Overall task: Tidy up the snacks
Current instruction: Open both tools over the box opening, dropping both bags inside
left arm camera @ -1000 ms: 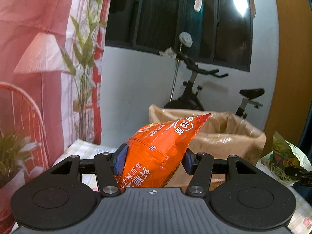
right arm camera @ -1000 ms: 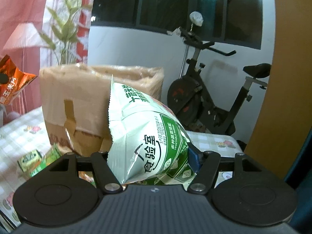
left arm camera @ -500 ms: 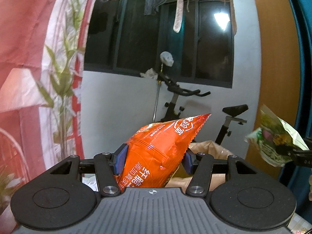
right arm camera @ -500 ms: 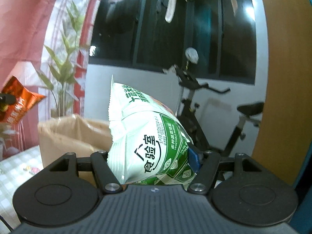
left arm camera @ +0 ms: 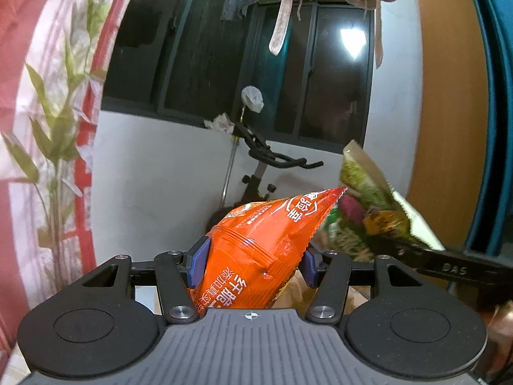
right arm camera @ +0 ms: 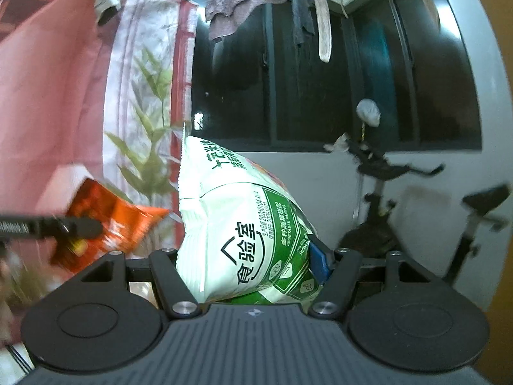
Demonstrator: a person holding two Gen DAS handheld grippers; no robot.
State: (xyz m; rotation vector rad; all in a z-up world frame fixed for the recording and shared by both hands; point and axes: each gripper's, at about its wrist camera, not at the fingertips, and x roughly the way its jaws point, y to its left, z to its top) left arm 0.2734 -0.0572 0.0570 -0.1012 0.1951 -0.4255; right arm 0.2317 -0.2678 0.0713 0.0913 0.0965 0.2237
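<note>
The glossy orange foil snack bag (left arm camera: 256,250) sits pinched between the left gripper (left arm camera: 253,263) pads at lower centre, its long axis slanting to the upper right. Its tip nearly meets the white-and-green plastic snack bag (right arm camera: 243,234), which the right gripper (right arm camera: 250,266) clamps upright at frame centre.

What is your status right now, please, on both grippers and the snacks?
Left gripper shut on orange bag. Right gripper shut on green-and-white bag. Both bags held in the air. Nothing in the way.
</note>
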